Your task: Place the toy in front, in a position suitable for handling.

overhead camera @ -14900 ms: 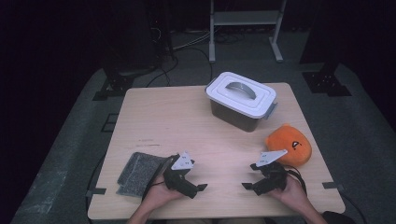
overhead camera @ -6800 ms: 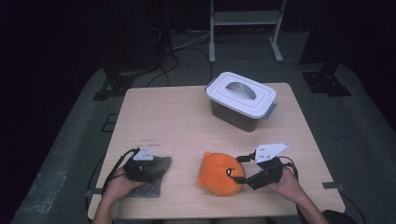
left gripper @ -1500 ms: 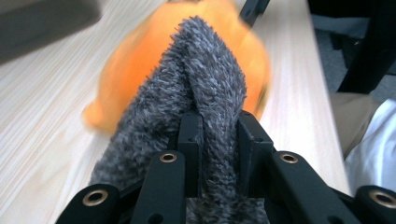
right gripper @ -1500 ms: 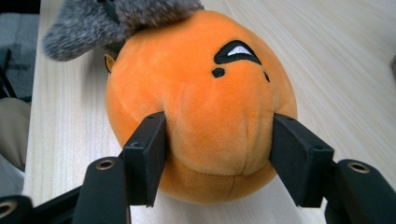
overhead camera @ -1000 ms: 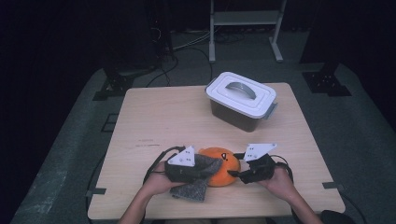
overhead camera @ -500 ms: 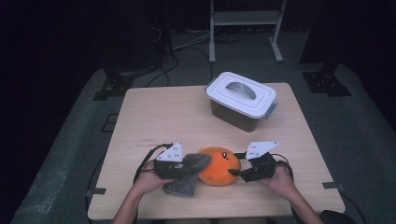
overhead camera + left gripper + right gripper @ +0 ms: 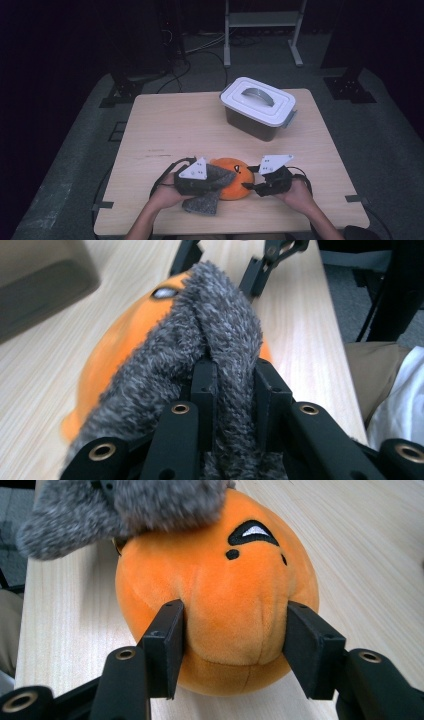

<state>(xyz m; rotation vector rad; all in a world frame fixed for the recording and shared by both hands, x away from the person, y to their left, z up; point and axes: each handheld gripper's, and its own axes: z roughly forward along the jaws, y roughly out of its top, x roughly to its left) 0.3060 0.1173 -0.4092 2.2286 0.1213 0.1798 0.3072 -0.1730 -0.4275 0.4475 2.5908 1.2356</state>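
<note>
The orange plush toy [image 7: 235, 179] sits on the near middle of the table [image 7: 170, 125], between the two hands, well apart from the lidded white box [image 7: 258, 106] toward the far right. The left gripper [image 7: 232, 385] is clenched on a fold of grey fuzzy cloth [image 7: 220, 335], the fold pinched tight between its jaws; the free end of the cloth drapes over the top of the toy, and in the high view a corner hangs down onto the table on the near side. The right gripper [image 7: 232, 645] has just been closing, with the toy between its jaws: in the right gripper view both pads press into the toy's lower flanks and the plush dimples inward around them, so it is grasping the toy. Judgement: the toy is light, soft and springy; it gives under pressure rather than resisting, so a grip across its widest part low down, as taken here, should steady it without slipping, while a shallow pinch near the top could squeeze off. The cloth is limp and light, with a grippy nap; it holds best by a gathered fold or edge, and will sag wherever unsupported. Neither thing looks fragile.
</note>
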